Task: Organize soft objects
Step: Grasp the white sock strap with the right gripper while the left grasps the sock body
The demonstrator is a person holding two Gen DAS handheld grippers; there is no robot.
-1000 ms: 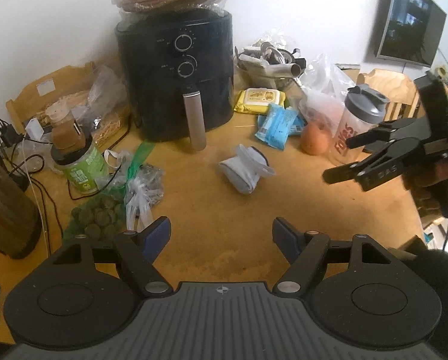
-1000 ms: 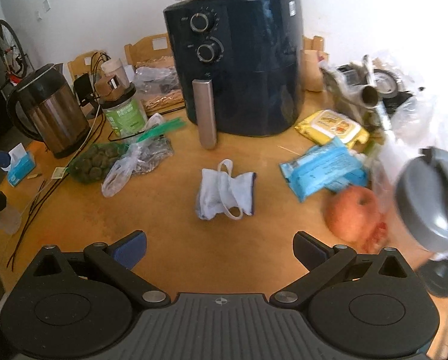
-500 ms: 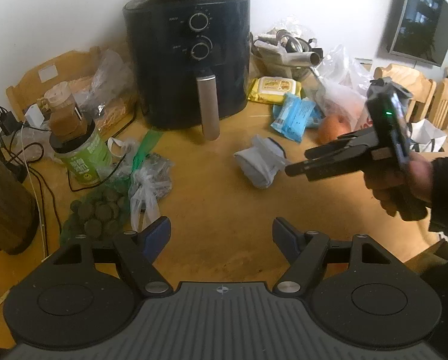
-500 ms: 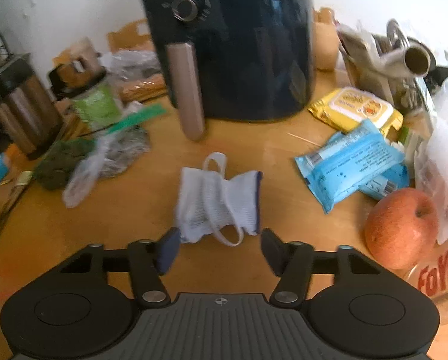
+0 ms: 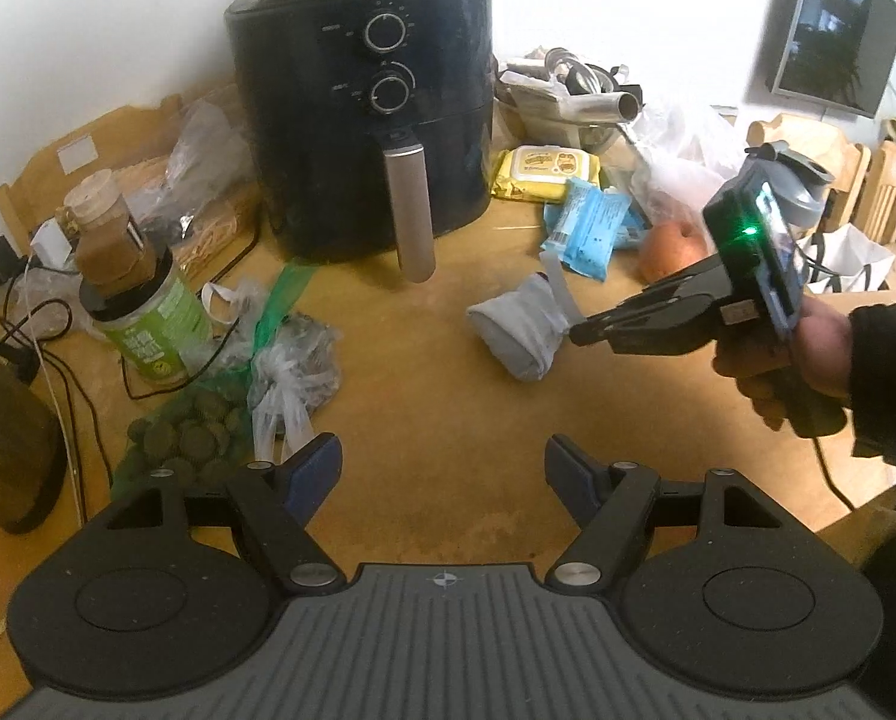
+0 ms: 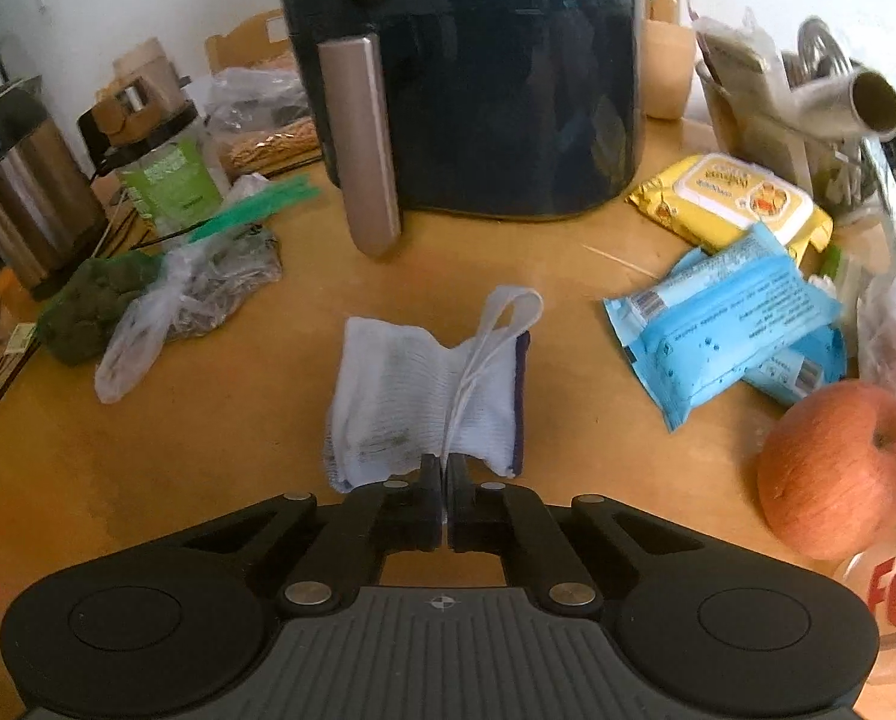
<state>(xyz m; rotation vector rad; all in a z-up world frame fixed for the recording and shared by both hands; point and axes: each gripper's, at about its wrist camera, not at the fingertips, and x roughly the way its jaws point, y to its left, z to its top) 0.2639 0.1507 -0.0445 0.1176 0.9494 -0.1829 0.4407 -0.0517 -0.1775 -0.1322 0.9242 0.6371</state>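
A white knitted cloth bundle [image 6: 411, 402] with a dark blue edge and a white loop strap lies on the wooden table [image 6: 237, 480] in front of the air fryer. It also shows in the left wrist view [image 5: 517, 324]. My right gripper [image 6: 446, 483] is shut on the strap at the near edge of the bundle. It shows from the side in the left wrist view [image 5: 580, 333], its tips touching the bundle. My left gripper [image 5: 444, 468] is open and empty, held above bare table nearer than the bundle.
A black air fryer [image 5: 363, 108] stands behind the bundle. Blue and yellow wipe packs [image 6: 730, 306], an apple [image 6: 838, 468] and a shaker bottle are to the right. Plastic bags [image 6: 195, 288], a green-labelled jar [image 5: 147, 306], cables and a kettle [image 6: 21, 192] are to the left.
My right gripper moved in toward the cloth bundle and closed from wide open onto its strap. My left gripper stayed open and drew back slightly.
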